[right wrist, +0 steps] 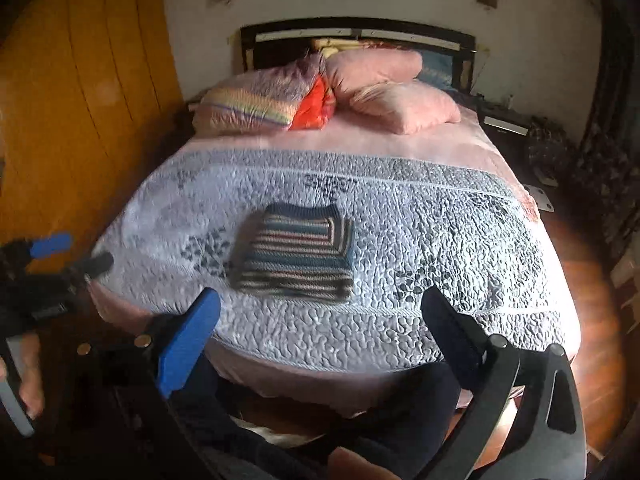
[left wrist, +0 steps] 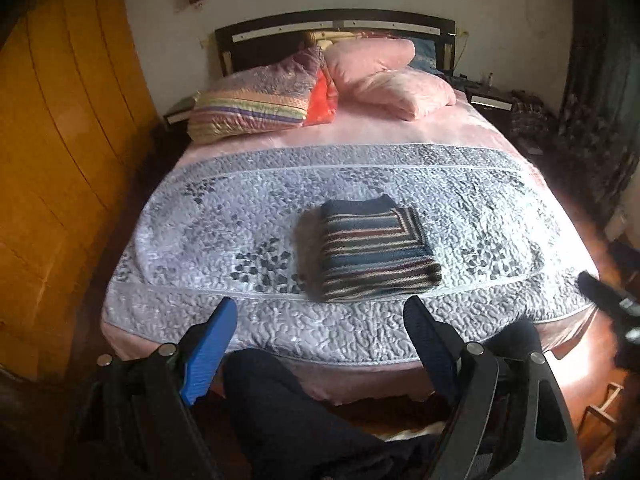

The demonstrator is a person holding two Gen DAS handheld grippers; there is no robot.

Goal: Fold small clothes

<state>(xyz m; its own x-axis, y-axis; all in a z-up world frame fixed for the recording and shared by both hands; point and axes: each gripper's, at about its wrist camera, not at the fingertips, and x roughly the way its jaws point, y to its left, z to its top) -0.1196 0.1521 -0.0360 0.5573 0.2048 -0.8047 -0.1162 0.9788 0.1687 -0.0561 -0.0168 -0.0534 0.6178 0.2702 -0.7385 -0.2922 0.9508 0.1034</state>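
Garment: a striped knit sweater, folded into a compact rectangle, lies flat on the quilted bedspread near the foot of the bed, roughly centred across its width. Bands of teal, maroon, cream and dark blue run across it; one folded panel on top shows its stripes turned at an angle.
Left gripper: the left gripper hovers over the foot edge of the bed, jaws spread wide with nothing between them, well short of the sweater. Its blue finger pad faces inward.
Right gripper: the right gripper is likewise spread wide and empty, held just before the bed's foot edge and apart from the sweater.
Person: a hand grips the left tool's handle at the left margin of the right wrist view; dark-trousered legs stand against the bed's end.
Bed head: two pink pillows, a striped pastel pillow and an orange cushion are piled before the dark headboard.
Surroundings: an orange wooden wardrobe to the left, with what looks like a nightstand to the right, too dim to be sure.
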